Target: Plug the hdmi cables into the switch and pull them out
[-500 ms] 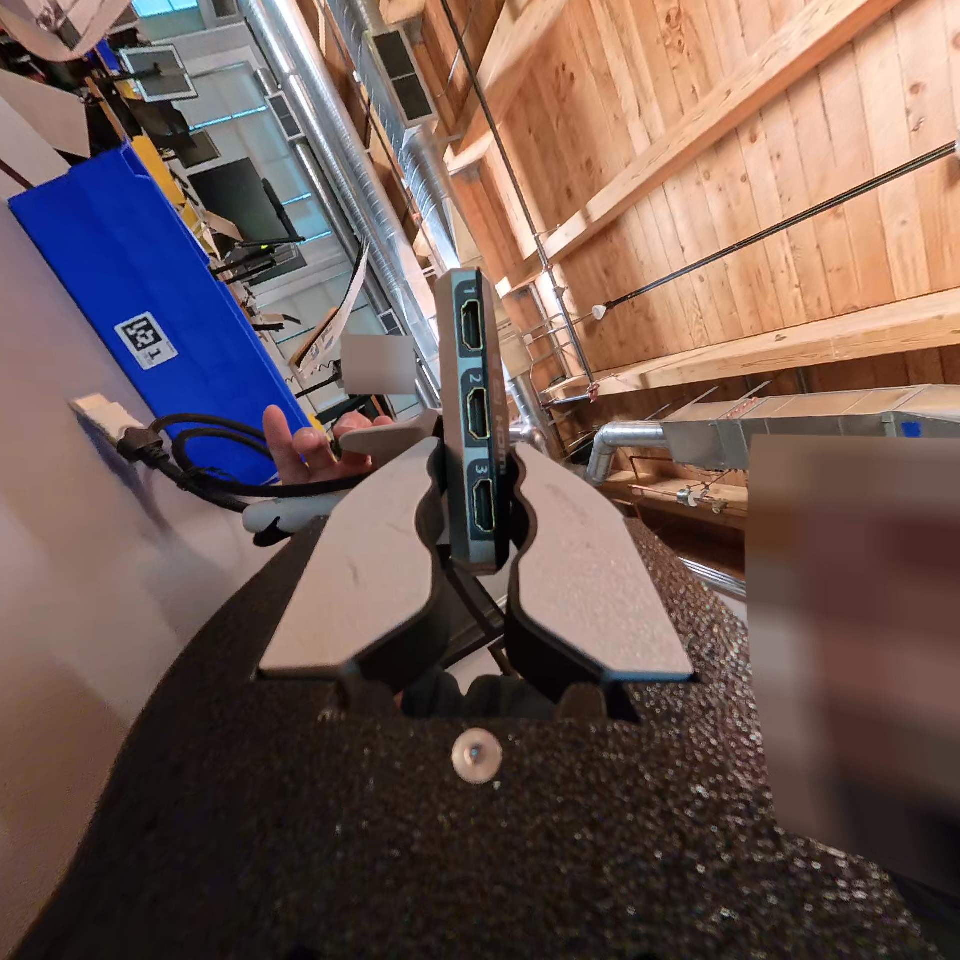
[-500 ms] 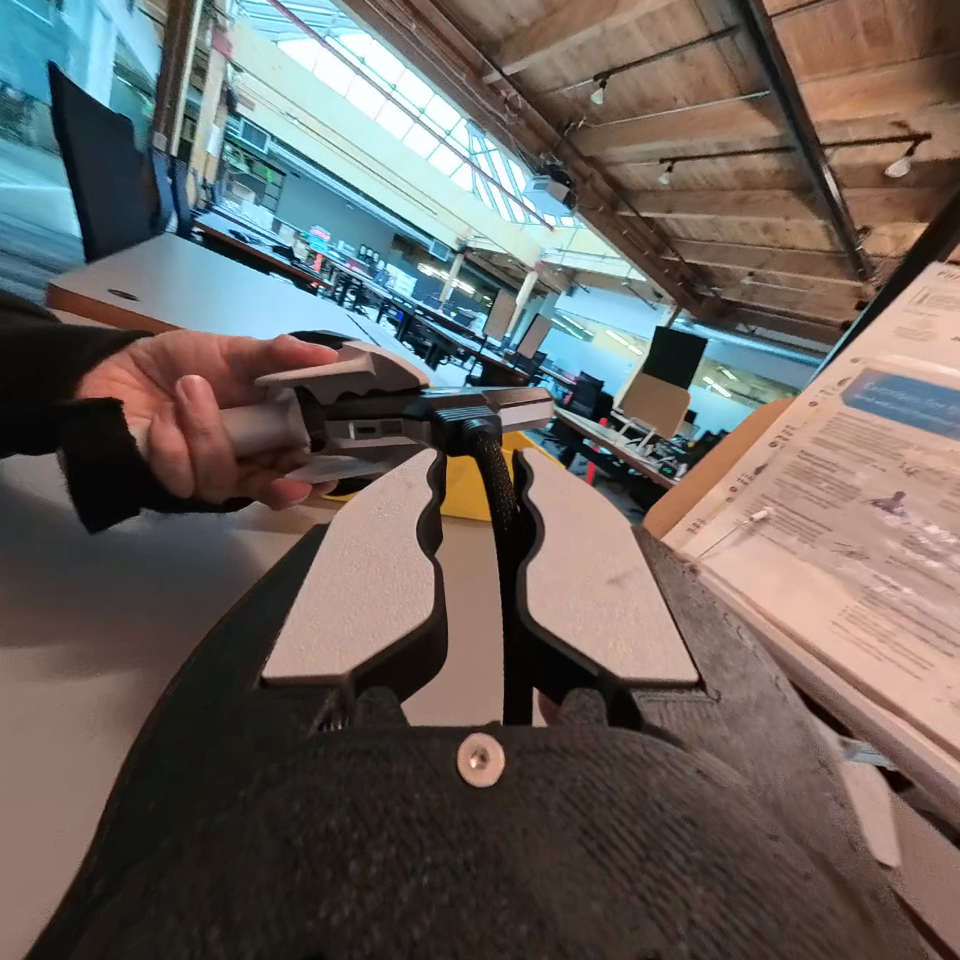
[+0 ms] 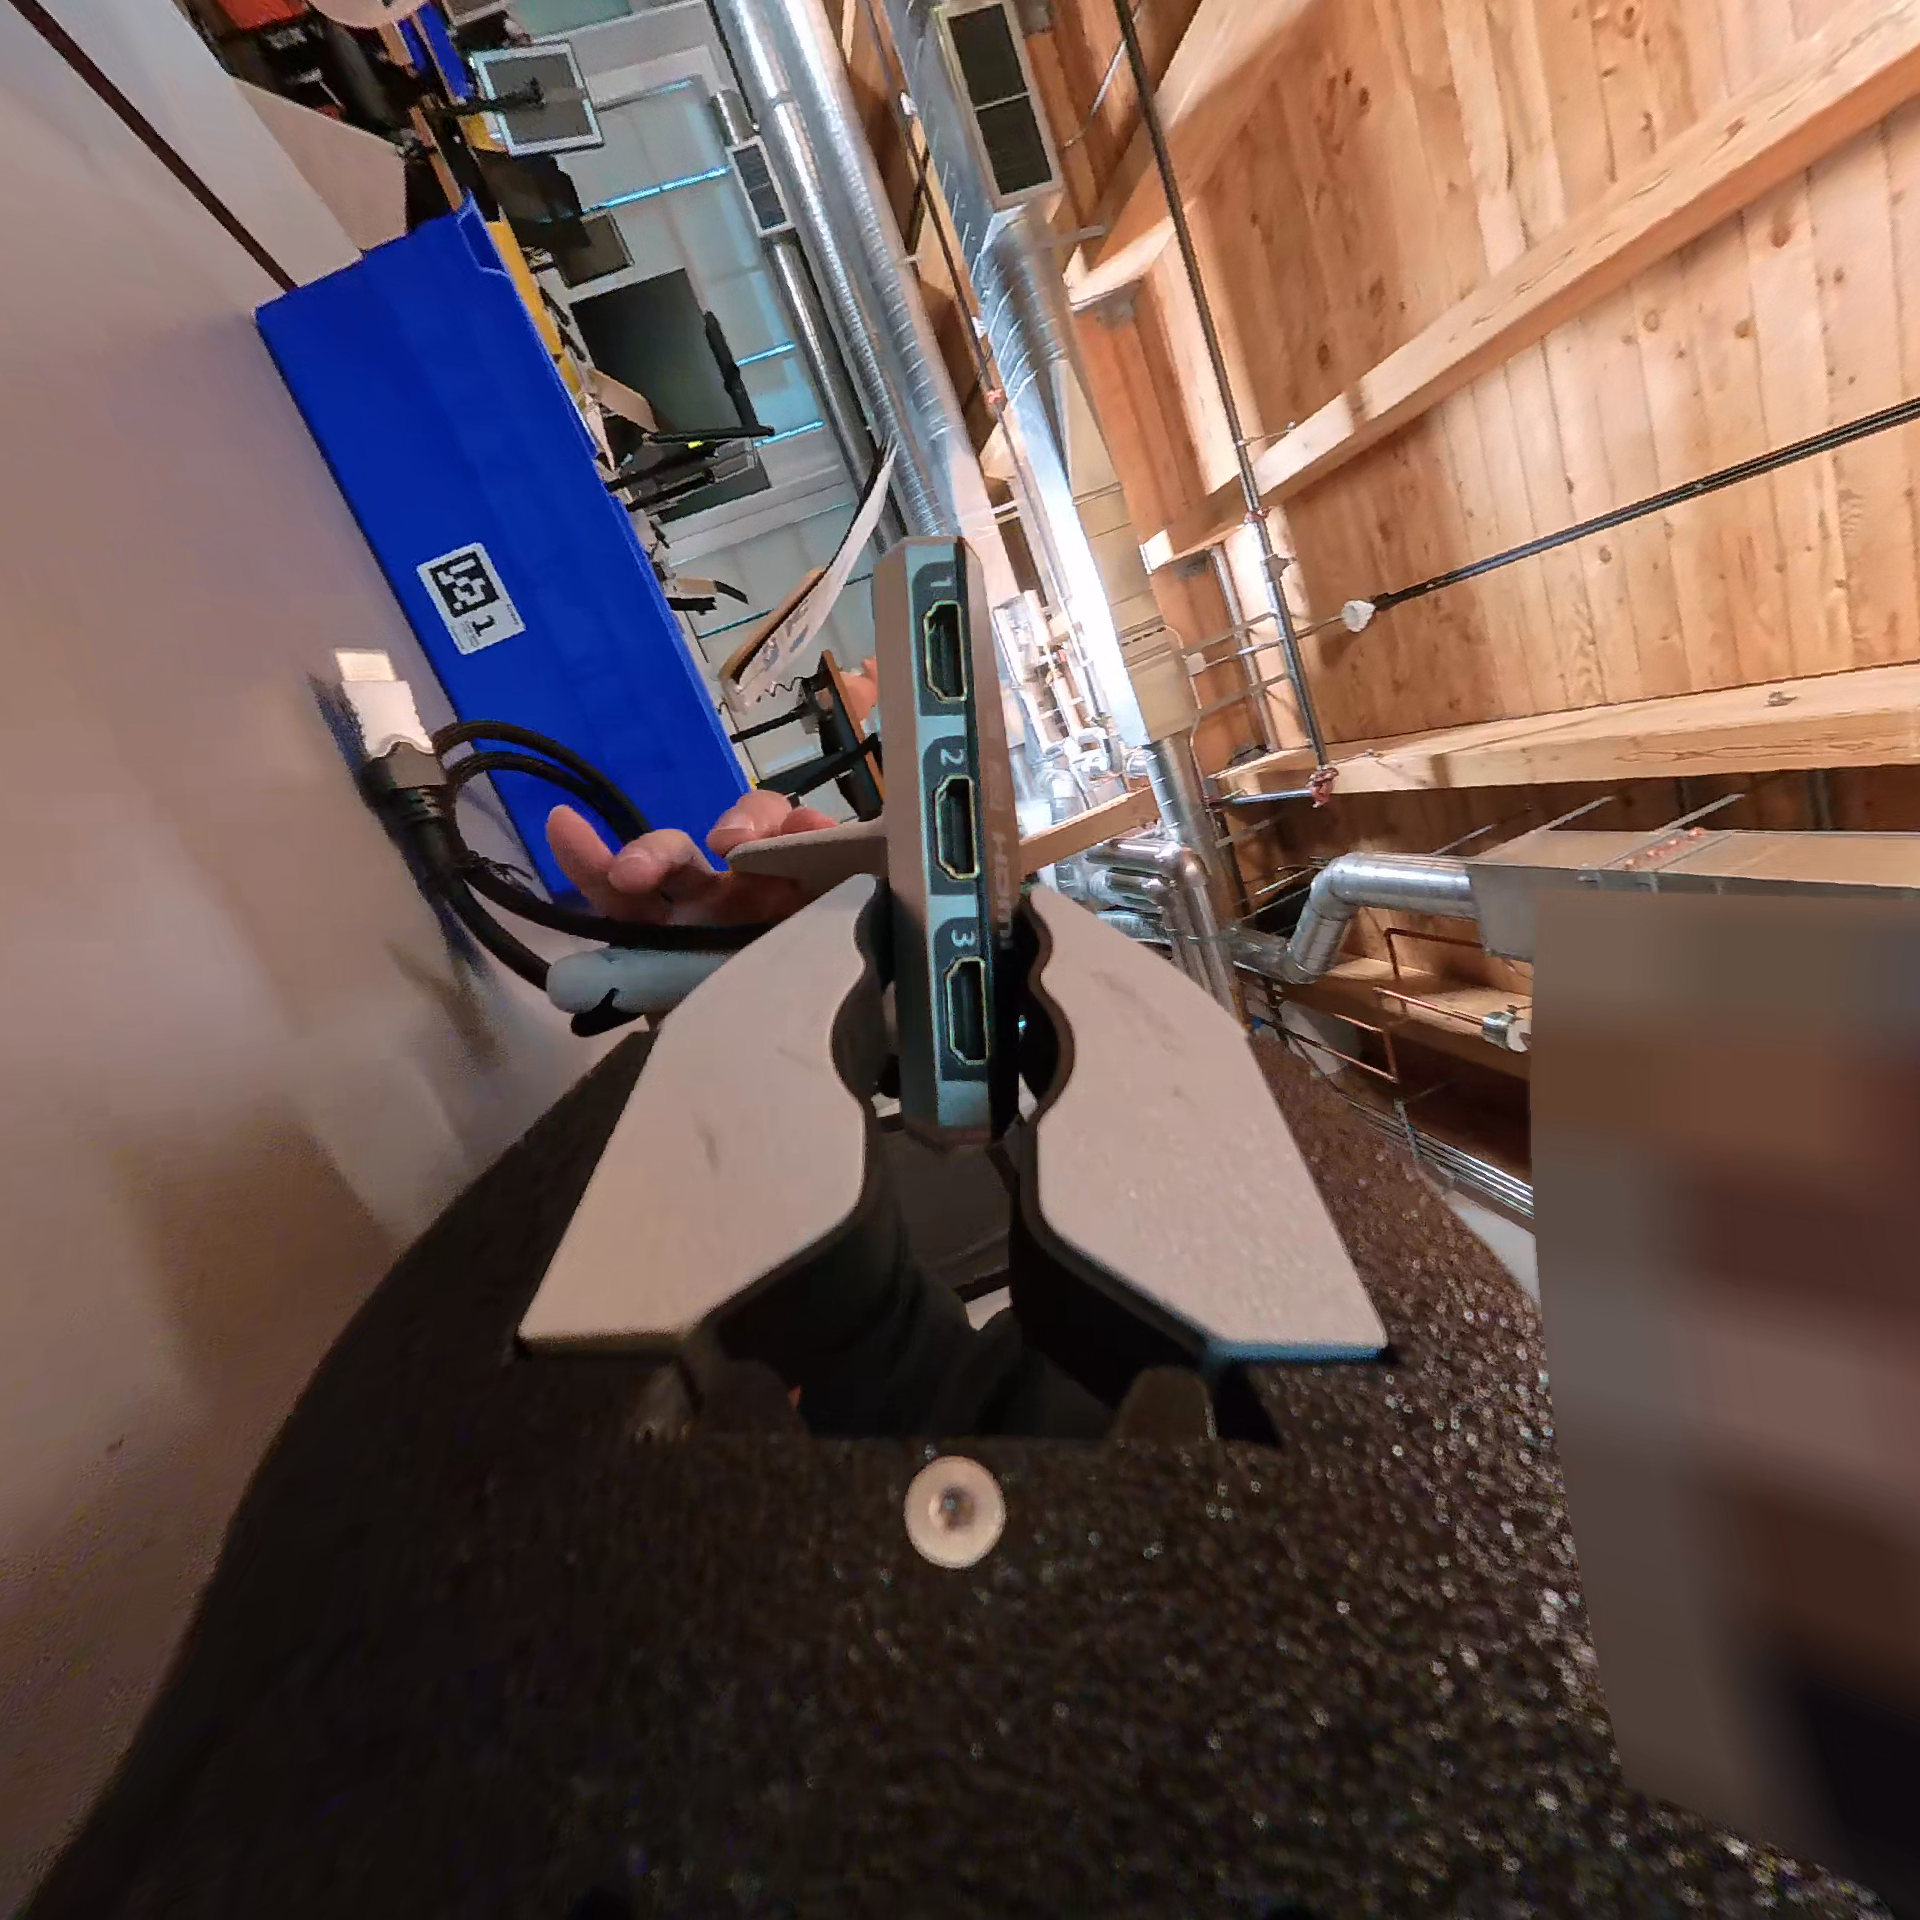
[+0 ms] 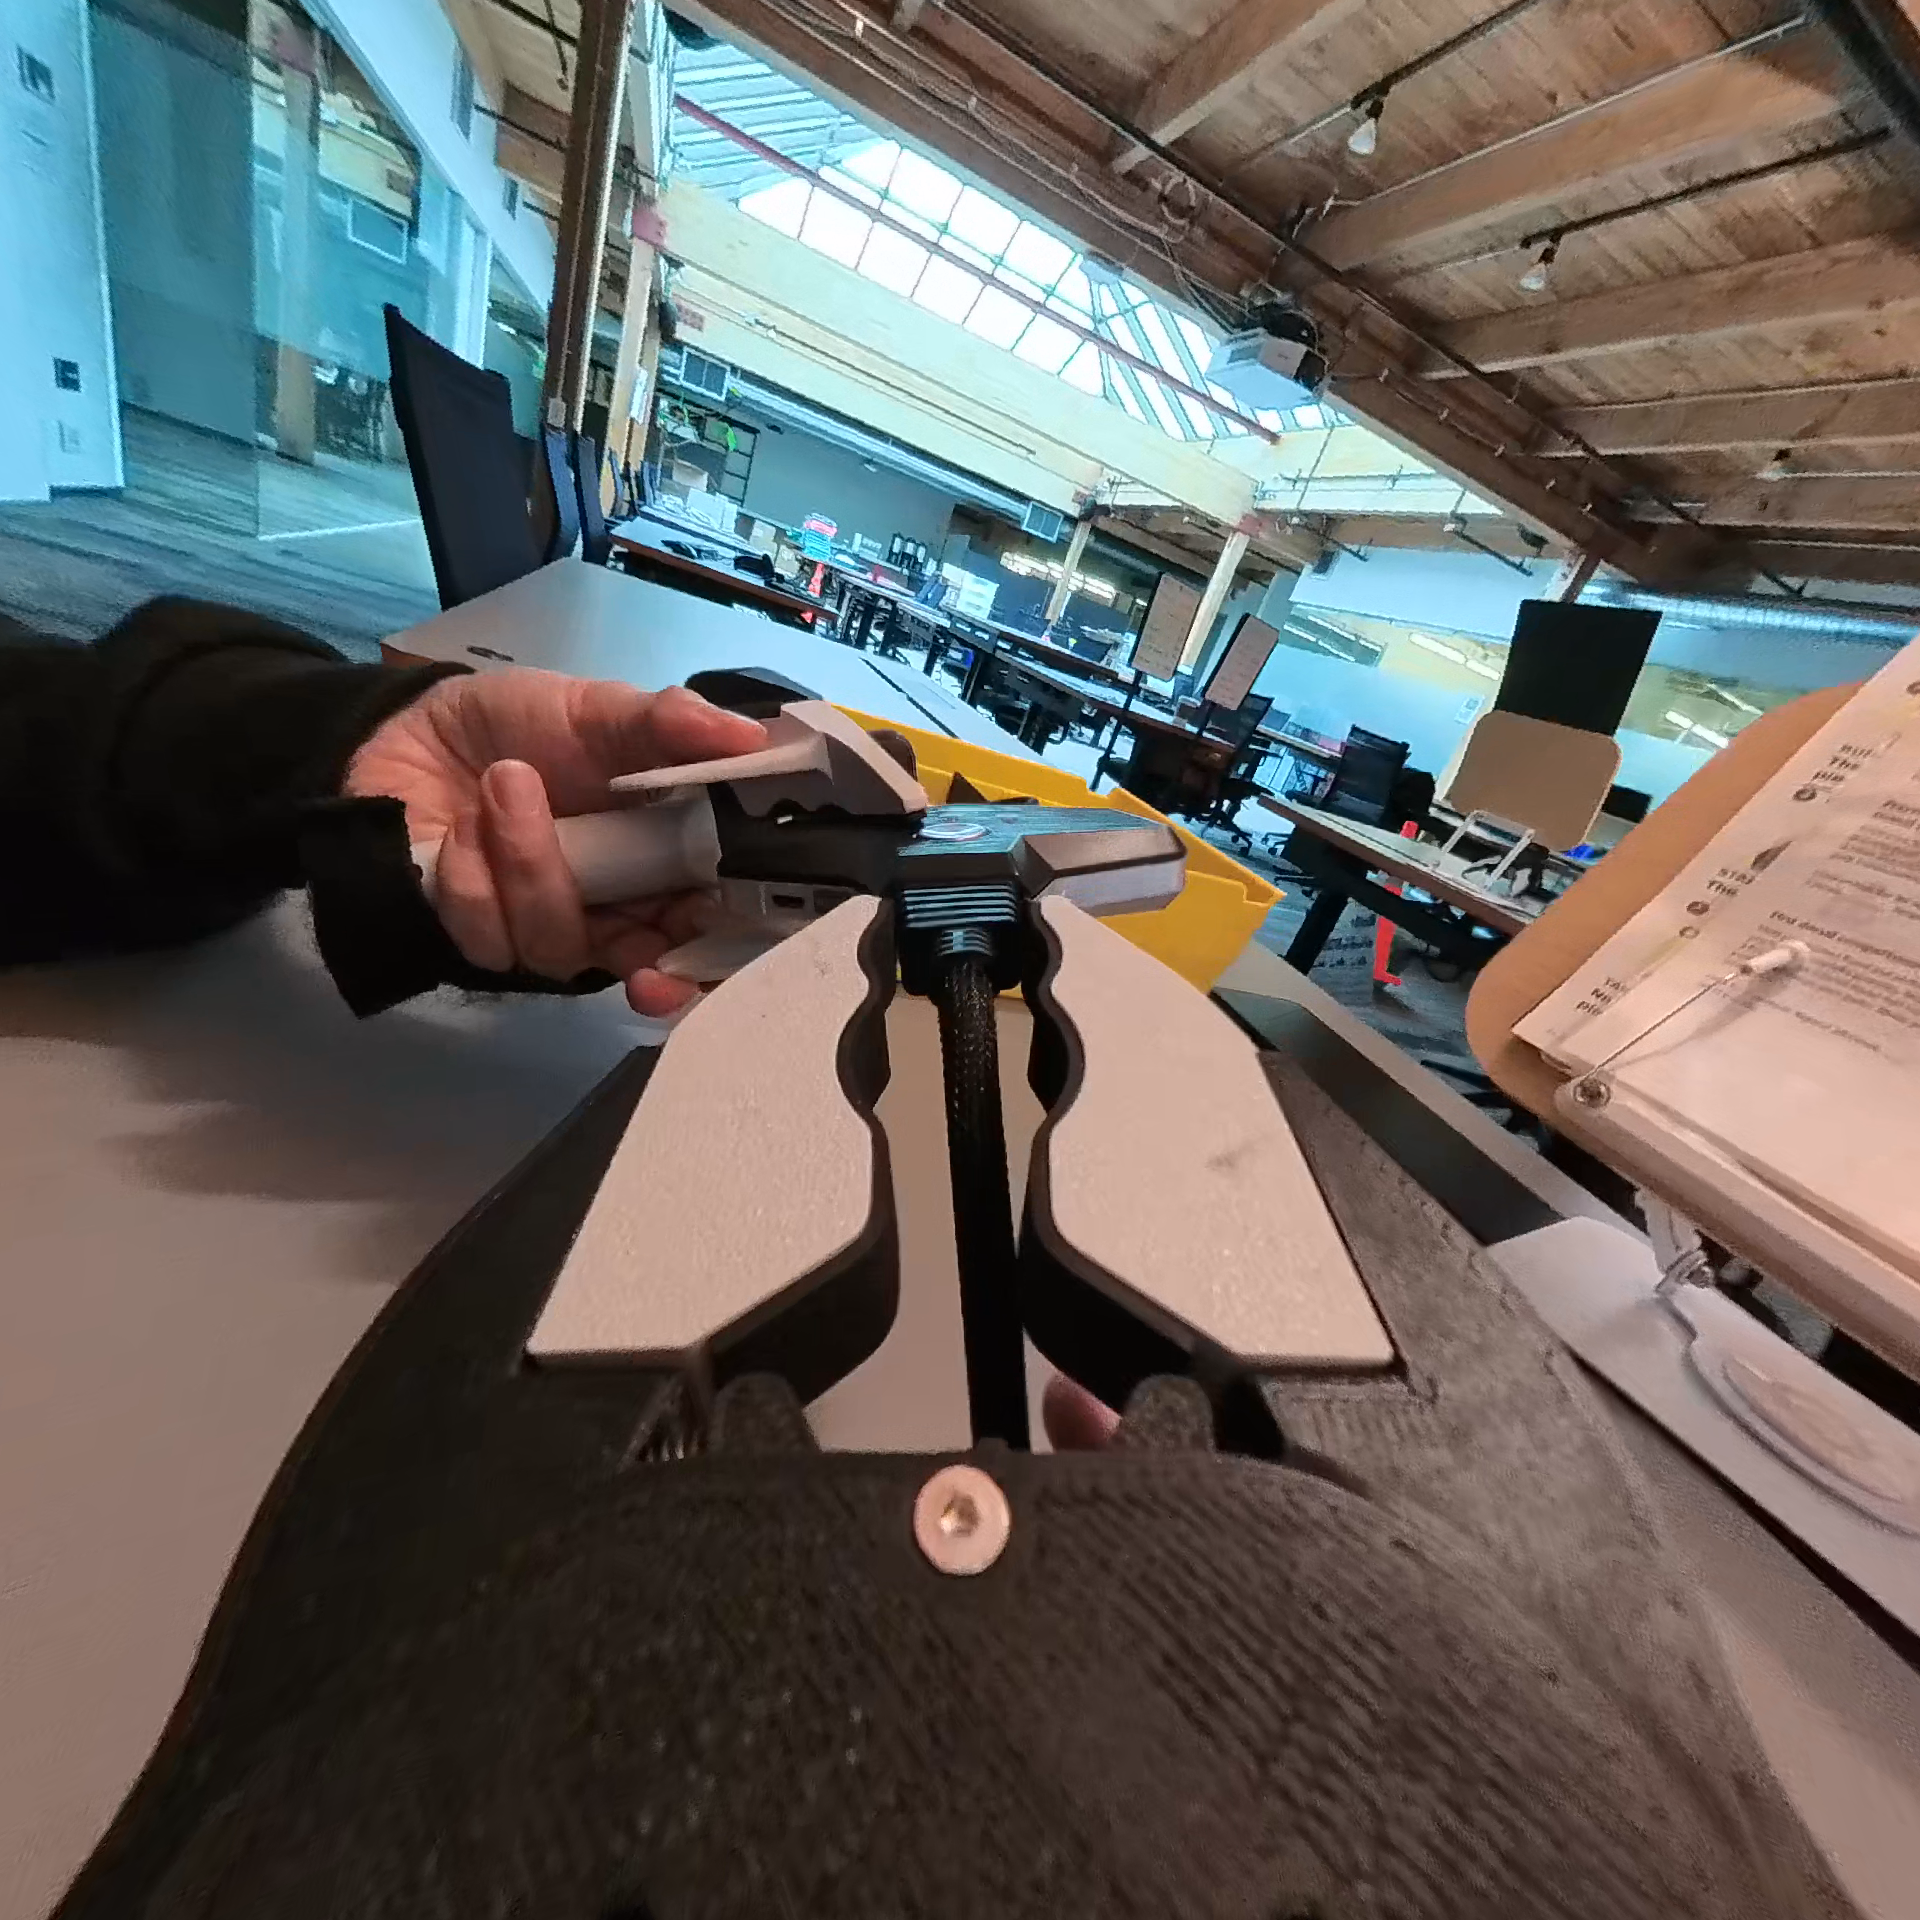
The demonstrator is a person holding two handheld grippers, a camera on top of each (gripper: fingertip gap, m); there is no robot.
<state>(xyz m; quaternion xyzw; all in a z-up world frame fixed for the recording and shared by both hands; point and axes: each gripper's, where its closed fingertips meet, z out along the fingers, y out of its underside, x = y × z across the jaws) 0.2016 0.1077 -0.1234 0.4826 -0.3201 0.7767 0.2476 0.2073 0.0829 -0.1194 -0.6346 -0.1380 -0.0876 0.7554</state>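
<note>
**Plug lined up at the switch**

The left tool (image 3: pixel 951 997) is clamped on the switch (image 3: pixel 940 831), raised off the bench (image 3: pixel 156 831), its three ports empty. The right tool (image 4: pixel 961 956) pinches a braided cable (image 4: pixel 977 1143) just behind its plug (image 4: pixel 951 899), right at the switch. Next, I judge, comes a square push in. More cables (image 3: pixel 499 810) lie by the blue bin (image 3: pixel 488 499) beyond the switch, clear of the way.

Switch (image 3: pixel 940 873) between left jaws; cable (image 4: pixel 977 1143) between right jaws.

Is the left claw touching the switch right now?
Touching. The left wrist view shows the left claw clamped on the switch's lower end, both fingers pressing its sides.
</note>
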